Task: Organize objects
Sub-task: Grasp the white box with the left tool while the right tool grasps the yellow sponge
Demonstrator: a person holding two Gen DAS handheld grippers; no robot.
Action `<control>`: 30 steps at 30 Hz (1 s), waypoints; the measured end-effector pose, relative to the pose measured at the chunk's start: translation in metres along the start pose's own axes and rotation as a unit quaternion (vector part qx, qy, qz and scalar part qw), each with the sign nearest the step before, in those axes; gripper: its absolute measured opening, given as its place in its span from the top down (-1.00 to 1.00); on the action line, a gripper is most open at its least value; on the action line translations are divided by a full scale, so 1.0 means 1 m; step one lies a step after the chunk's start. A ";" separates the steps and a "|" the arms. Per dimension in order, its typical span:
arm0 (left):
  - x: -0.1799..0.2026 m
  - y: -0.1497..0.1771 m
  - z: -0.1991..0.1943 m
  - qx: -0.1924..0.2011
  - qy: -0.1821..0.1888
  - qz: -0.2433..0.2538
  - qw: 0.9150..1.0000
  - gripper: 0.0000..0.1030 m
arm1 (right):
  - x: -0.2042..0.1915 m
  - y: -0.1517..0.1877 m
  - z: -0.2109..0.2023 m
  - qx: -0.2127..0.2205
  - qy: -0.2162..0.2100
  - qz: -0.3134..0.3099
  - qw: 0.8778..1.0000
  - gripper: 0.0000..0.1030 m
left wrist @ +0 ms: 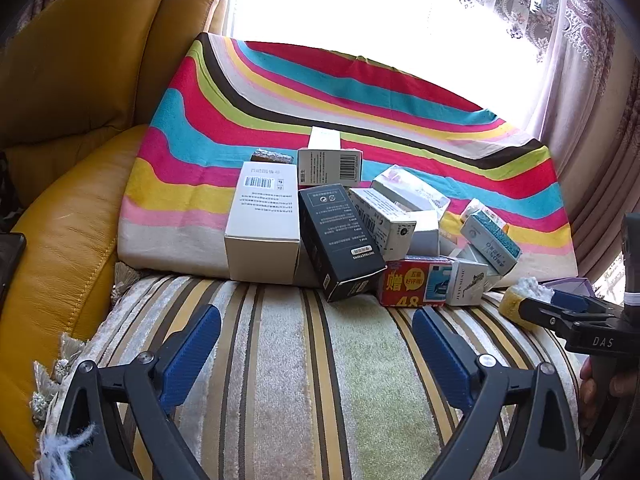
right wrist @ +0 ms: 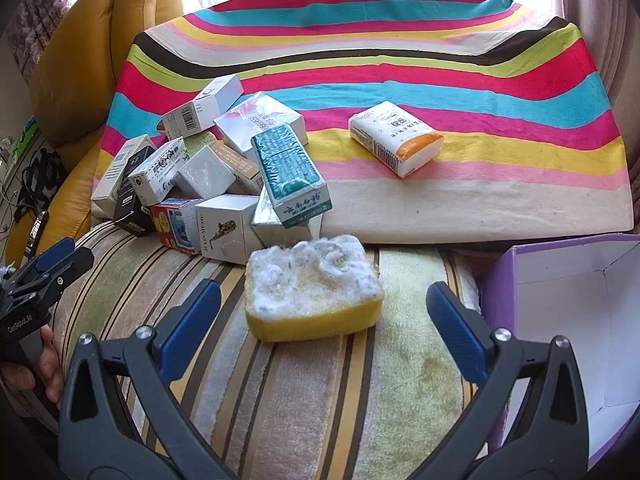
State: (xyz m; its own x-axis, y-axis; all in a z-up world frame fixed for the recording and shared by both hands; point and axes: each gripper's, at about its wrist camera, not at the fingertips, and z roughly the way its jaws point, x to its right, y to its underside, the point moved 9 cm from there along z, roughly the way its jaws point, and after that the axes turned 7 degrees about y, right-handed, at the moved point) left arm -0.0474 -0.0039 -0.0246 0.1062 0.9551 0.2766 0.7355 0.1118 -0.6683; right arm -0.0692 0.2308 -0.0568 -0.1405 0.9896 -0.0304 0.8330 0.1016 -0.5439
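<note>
A heap of small cartons lies where a rainbow-striped cloth [left wrist: 280, 92] meets a striped plush cushion [left wrist: 304, 380]: a tall white box [left wrist: 262, 224], a black box [left wrist: 340, 236], a red box [left wrist: 416, 284], a green-topped box [right wrist: 290, 168]. My left gripper [left wrist: 316, 352] hovers open over the cushion, short of the heap, nothing between its fingers. A yellow sponge [right wrist: 314, 294] with a frayed white top rests on the cushion just ahead of my open right gripper [right wrist: 324, 328]. A tissue pack [right wrist: 396, 138] lies alone on the cloth.
An open purple box [right wrist: 568, 312] with a white inside stands at the right of the cushion. A mustard leather sofa [left wrist: 80, 80] rises on the left. Patterned curtains [left wrist: 580, 40] and a bright window lie behind. A hand [left wrist: 600, 392] holds the right gripper's handle.
</note>
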 end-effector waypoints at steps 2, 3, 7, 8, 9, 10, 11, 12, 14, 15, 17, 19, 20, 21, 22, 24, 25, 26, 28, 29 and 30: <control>-0.005 -0.008 0.000 0.009 0.002 -0.013 1.000 -0.86 | -0.001 -0.003 0.003 0.000 0.000 -0.004 1.000 -0.98; -0.010 -0.011 0.001 0.012 -0.003 -0.019 1.000 -0.84 | -0.001 -0.004 0.005 0.000 -0.001 -0.006 1.000 -0.96; -0.028 -0.021 0.005 0.012 -0.020 -0.035 0.999 -0.75 | -0.004 -0.005 0.010 -0.006 -0.004 -0.010 1.000 -0.77; -0.032 -0.024 0.007 0.011 -0.027 -0.036 0.999 -0.73 | -0.004 -0.004 0.011 -0.008 -0.005 -0.009 1.000 -0.73; -0.035 -0.026 0.011 0.007 -0.032 -0.037 0.999 -0.72 | -0.004 -0.004 0.013 -0.010 -0.005 -0.007 1.000 -0.69; -0.038 -0.027 0.015 0.000 -0.037 -0.038 0.999 -0.70 | -0.004 -0.005 0.013 -0.011 -0.005 -0.006 1.000 -0.66; -0.040 -0.027 0.020 -0.011 -0.042 -0.038 0.998 -0.67 | -0.004 -0.005 0.013 -0.010 -0.006 -0.006 1.000 -0.62; -0.042 -0.026 0.025 -0.020 -0.046 -0.039 0.998 -0.63 | -0.005 -0.004 0.013 -0.010 -0.007 -0.005 1.000 -0.60; -0.045 -0.028 0.034 -0.031 -0.052 -0.039 0.997 -0.52 | -0.006 -0.005 0.013 -0.009 -0.009 -0.004 1.000 -0.58; -0.046 -0.029 0.038 -0.036 -0.056 -0.039 0.997 -0.51 | -0.006 -0.006 0.013 -0.008 -0.010 -0.004 1.000 -0.57; -0.046 -0.030 0.045 -0.045 -0.059 -0.033 0.997 -0.51 | -0.007 -0.006 0.013 -0.008 -0.013 -0.002 1.000 -0.54; -0.048 -0.032 0.050 -0.049 -0.067 -0.028 0.996 -0.50 | -0.009 -0.006 0.013 -0.008 -0.016 -0.001 1.000 -0.50; -0.048 -0.033 0.053 -0.052 -0.070 -0.026 0.996 -0.50 | -0.009 -0.007 0.013 -0.007 -0.015 -0.002 1.000 -0.49; -0.049 -0.034 0.056 -0.055 -0.072 -0.024 0.996 -0.50 | -0.010 -0.007 0.013 -0.007 -0.015 -0.002 1.000 -0.49; -0.049 -0.035 0.059 -0.057 -0.072 -0.023 0.995 -0.45 | -0.011 -0.007 0.014 -0.007 -0.014 -0.002 1.000 -0.49; -0.050 -0.036 0.066 -0.066 -0.074 -0.021 0.995 -0.21 | -0.011 -0.008 0.014 -0.006 -0.010 -0.004 1.000 -0.39; -0.050 -0.035 0.069 -0.071 -0.073 -0.022 0.995 -0.02 | -0.011 -0.008 0.014 -0.005 -0.008 -0.004 1.000 -0.38; -0.050 -0.035 0.071 -0.072 -0.074 -0.022 0.994 -0.03 | -0.011 -0.008 0.014 -0.003 -0.007 -0.004 1.000 -0.37; -0.049 -0.035 0.070 -0.070 -0.080 -0.019 0.994 -0.03 | -0.011 -0.007 0.012 0.001 -0.004 -0.008 1.000 -0.35; -0.049 -0.035 0.070 -0.068 -0.083 -0.019 0.994 -0.02 | -0.012 -0.007 0.012 0.004 -0.001 -0.011 1.000 -0.35; -0.050 -0.035 0.068 -0.064 -0.088 -0.021 0.994 -0.02 | -0.012 -0.007 0.011 0.007 0.002 -0.014 1.000 -0.34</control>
State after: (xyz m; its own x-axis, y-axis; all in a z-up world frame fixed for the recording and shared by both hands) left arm -0.1239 -0.0373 -0.0622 -0.0376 0.9847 0.1701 0.8175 0.1282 -0.5615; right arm -0.0787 0.2169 -0.0619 -0.1617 0.9868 -0.0127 0.8209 0.1273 -0.5568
